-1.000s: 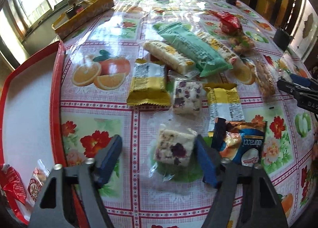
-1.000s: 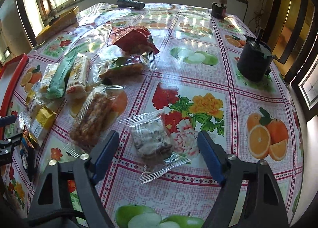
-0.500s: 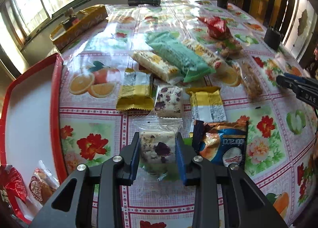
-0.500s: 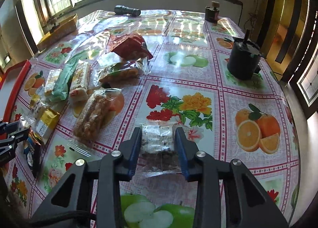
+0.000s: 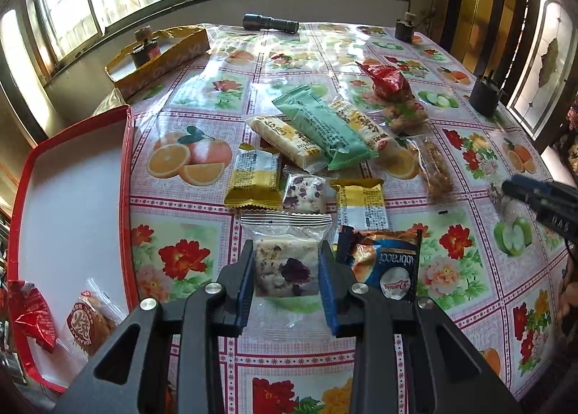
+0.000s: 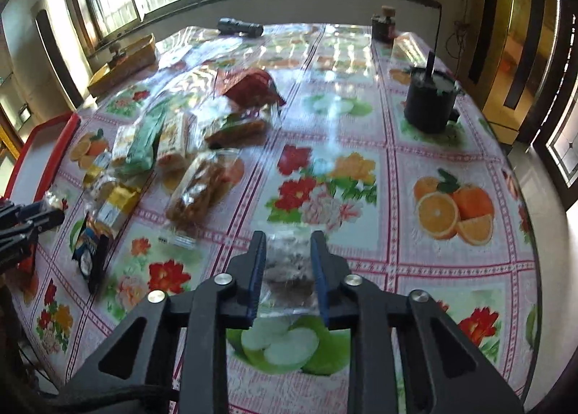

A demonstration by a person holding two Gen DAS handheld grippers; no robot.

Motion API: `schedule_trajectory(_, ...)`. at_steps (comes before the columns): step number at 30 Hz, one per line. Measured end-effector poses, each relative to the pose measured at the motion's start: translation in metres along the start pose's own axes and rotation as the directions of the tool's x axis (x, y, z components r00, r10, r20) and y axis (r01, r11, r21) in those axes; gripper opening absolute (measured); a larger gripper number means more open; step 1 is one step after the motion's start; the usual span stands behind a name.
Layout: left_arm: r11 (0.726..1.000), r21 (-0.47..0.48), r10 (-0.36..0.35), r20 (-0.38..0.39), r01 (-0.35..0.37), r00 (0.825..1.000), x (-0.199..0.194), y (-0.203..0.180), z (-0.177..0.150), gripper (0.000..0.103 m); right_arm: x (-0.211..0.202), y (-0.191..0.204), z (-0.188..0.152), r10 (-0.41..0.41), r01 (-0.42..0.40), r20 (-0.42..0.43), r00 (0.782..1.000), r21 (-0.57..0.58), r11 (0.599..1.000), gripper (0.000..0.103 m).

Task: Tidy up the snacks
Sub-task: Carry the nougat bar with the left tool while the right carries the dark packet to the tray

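My left gripper (image 5: 285,269) is shut on a clear-wrapped nougat square (image 5: 285,271) with purple bits, held above the table. My right gripper (image 6: 288,262) is shut on a clear-wrapped dark-speckled snack (image 6: 289,269), lifted over the tablecloth. A red-rimmed white tray (image 5: 72,190) lies at the left and holds a red packet (image 5: 30,316) and a clear biscuit packet (image 5: 86,323). Loose snacks lie mid-table: yellow packets (image 5: 254,175), a second nougat (image 5: 303,190), a green bar (image 5: 321,125), a blue packet (image 5: 386,262). The right gripper shows at the left view's right edge (image 5: 542,197).
A yellow box (image 5: 159,60) with a jar stands far left. A black flashlight (image 5: 271,23) lies at the far edge. A black cup (image 6: 430,103) stands at the right. A red bag (image 6: 249,87) and a long clear cracker packet (image 6: 202,193) lie near the pile.
Both grippers closed from open onto their wrapped snacks, then lifted them off the table. The right gripper swung, so its view is blurred now.
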State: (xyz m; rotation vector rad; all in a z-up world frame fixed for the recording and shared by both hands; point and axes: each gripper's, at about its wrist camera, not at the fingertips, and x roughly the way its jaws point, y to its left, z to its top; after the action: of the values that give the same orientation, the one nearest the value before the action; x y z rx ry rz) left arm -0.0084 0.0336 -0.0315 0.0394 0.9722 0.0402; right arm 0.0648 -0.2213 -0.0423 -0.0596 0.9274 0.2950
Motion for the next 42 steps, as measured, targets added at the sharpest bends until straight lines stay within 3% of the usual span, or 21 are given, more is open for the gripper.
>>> schedule_trajectory(2,1.0,-0.001,-0.003,0.001,0.003,1.0,-0.001,0.0,-0.001,0.032,0.002,0.001,-0.006,-0.022,0.022,-0.011,1.0,-0.01,1.0,0.055)
schedule_trajectory(3,1.0,-0.001,-0.006,0.003,0.006,1.0,-0.002,0.0,-0.002,0.032,0.002,0.001,-0.009,-0.027,0.027,-0.015,1.0,-0.014,1.0,0.059)
schedule_trajectory(16,0.999,-0.017,-0.036,-0.002,0.036,0.999,-0.003,0.002,-0.004,0.032,0.012,0.001,-0.008,-0.077,0.076,-0.022,0.997,-0.037,0.996,0.059)
schedule_trajectory(21,0.999,-0.031,-0.028,0.006,0.028,1.0,-0.005,0.008,-0.003,0.032,0.02,0.004,-0.007,-0.093,0.09,-0.044,0.995,-0.065,0.994,0.038)
schedule_trajectory(31,0.999,-0.044,-0.002,0.037,0.004,0.999,-0.021,0.012,-0.004,0.032,-0.014,0.029,0.002,0.025,-0.022,0.05,0.998,-0.055,0.998,0.036)
schedule_trajectory(42,0.994,-0.09,0.07,0.068,-0.063,0.995,-0.04,0.034,-0.009,0.032,-0.024,0.102,0.02,0.219,-0.206,0.082,0.972,-0.143,0.968,0.036)
